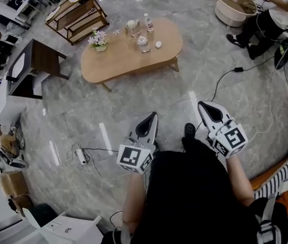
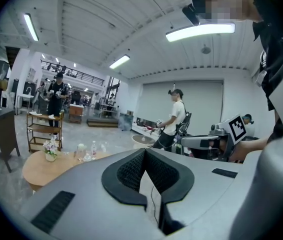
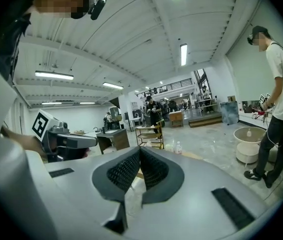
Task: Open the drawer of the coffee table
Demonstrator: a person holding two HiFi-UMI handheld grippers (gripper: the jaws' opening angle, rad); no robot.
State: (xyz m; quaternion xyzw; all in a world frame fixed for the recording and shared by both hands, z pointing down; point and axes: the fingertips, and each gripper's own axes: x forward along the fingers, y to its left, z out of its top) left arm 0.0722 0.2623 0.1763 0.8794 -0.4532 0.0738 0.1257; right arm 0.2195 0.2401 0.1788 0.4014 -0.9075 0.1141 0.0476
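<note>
Wooden and oval, the coffee table (image 1: 118, 60) stands in the upper middle of the head view on a grey marble floor (image 1: 134, 100). On it are a small pot of flowers (image 1: 99, 40), a bottle (image 1: 147, 22) and a glass jar (image 1: 143, 43). Its drawer cannot be made out in any view. Lower in the frame, well apart from the table, the left gripper (image 1: 151, 116) and the right gripper (image 1: 203, 105) point towards it side by side. Each gripper's own view shows its jaws clenched together, tips meeting, with nothing between them. A wooden shelf cart (image 1: 78, 14) stands at the upper left.
</note>
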